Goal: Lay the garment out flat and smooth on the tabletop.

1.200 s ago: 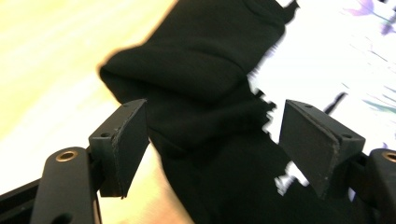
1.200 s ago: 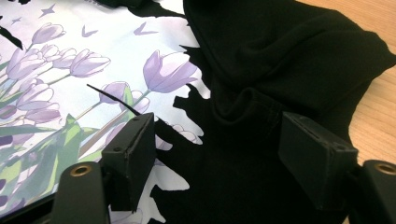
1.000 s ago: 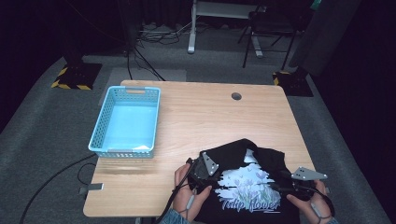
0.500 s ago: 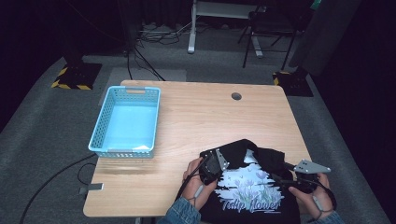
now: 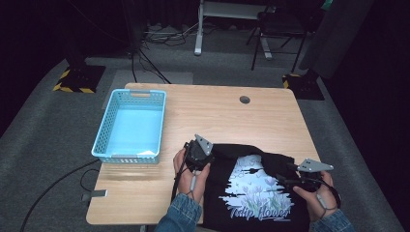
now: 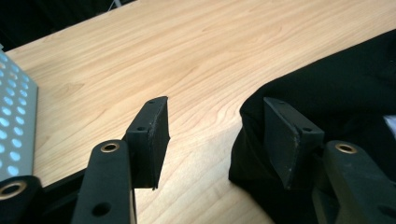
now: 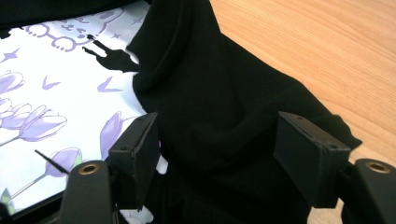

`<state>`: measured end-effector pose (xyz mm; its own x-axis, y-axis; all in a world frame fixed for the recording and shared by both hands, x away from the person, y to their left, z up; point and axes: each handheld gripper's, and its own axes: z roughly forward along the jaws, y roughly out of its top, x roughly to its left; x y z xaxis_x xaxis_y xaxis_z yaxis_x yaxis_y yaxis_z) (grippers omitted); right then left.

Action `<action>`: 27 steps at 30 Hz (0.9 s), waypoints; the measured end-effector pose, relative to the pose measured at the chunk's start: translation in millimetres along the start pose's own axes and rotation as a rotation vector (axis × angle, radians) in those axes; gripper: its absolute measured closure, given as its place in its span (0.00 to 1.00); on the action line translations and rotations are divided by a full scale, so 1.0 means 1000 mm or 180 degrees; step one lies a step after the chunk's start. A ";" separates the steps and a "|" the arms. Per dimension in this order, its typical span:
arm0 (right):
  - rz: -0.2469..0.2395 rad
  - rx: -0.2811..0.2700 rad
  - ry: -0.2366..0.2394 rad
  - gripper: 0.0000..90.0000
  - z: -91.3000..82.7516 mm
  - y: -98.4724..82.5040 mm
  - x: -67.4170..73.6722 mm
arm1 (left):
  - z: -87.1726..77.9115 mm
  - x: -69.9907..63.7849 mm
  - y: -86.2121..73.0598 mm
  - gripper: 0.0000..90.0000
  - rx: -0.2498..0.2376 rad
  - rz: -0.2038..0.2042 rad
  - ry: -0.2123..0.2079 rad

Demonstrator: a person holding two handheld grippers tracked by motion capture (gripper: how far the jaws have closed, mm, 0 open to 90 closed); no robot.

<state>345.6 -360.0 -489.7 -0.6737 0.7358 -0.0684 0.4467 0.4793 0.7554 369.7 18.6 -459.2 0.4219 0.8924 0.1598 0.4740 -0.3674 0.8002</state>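
Note:
A black T-shirt (image 5: pixel 256 188) with a white and purple flower print lies at the table's near edge, partly bunched along its far side. My left gripper (image 5: pixel 202 153) sits at the shirt's far-left corner. Its jaws have just been opening, and they now stand open over bare wood (image 6: pixel 215 107), with the cloth edge (image 6: pixel 261 154) against the right-hand jaw. My right gripper (image 5: pixel 286 177) is at the shirt's right side. It is open around a raised black fold (image 7: pixel 218 121) that neither pad presses.
A light blue perforated basket (image 5: pixel 126 158) stands at the table's left, also seen in the left gripper view (image 6: pixel 14 135). A cable hole (image 5: pixel 244 99) is at the back right. Bare wooden table (image 5: pixel 217 116) stretches beyond the shirt.
My left gripper has drawn back to the shirt's far-left corner, and its jaws stand apart now. The right gripper has shifted a little away from the person along the shirt's right side.

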 end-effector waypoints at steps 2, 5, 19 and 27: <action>-0.0039 0.0011 0.0013 0.35 0.002 0.002 -0.001 | -0.001 -0.008 -0.001 0.39 0.0096 0.0122 -0.0041; -0.0148 0.0089 0.0041 0.34 0.007 0.004 -0.001 | -0.001 -0.019 -0.005 0.37 0.0097 0.0175 -0.0235; -0.0163 0.0086 -0.0195 0.89 0.001 0.031 -0.030 | 0.005 -0.025 -0.019 0.39 0.0334 0.0213 -0.0416; 0.0107 -0.0447 -0.0906 0.48 -0.011 0.022 -0.035 | -0.001 -0.030 -0.018 0.39 0.0283 0.0237 -0.0559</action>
<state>372.2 -380.9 -463.6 -0.4594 0.8639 -0.2065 0.3669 0.3962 0.8416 347.9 -0.9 -477.8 0.5829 0.8055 0.1070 0.4997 -0.4592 0.7345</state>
